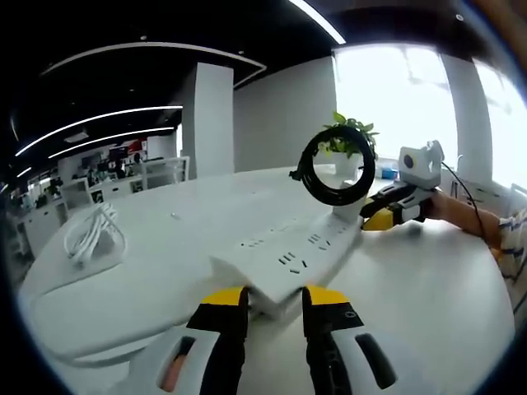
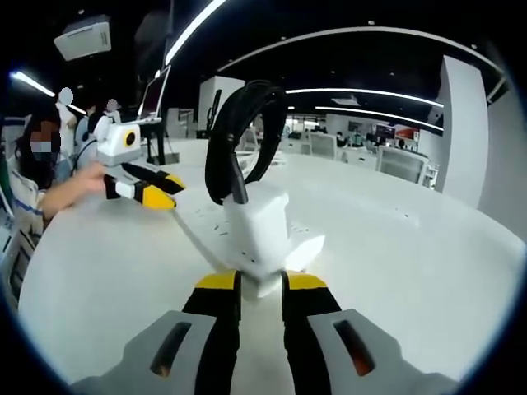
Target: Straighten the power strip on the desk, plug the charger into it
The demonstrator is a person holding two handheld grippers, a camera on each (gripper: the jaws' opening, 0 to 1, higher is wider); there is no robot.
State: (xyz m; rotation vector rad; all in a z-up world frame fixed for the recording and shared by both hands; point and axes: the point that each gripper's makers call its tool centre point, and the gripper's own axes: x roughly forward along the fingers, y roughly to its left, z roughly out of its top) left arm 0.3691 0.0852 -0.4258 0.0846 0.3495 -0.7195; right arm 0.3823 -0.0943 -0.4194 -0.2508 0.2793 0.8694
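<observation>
**Strip lies between the two grippers on the desk**

In the left gripper view, the strip [image 1: 290,257] lies on the desk [image 1: 428,288], its near end between the left gripper [image 1: 274,298] jaws. The charger [image 1: 350,206] stands on its far end, cable coil [image 1: 334,164] above it, the right gripper [image 1: 380,216] just right of it. A plant [image 1: 350,140] stands behind. A loose cord [image 1: 92,234] lies far left.

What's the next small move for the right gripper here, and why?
Probably press the charger straight down into the power strip. The right gripper holds the white block upright over the strip's far end, its coiled black cable above, while the left gripper pins the near end.
</observation>
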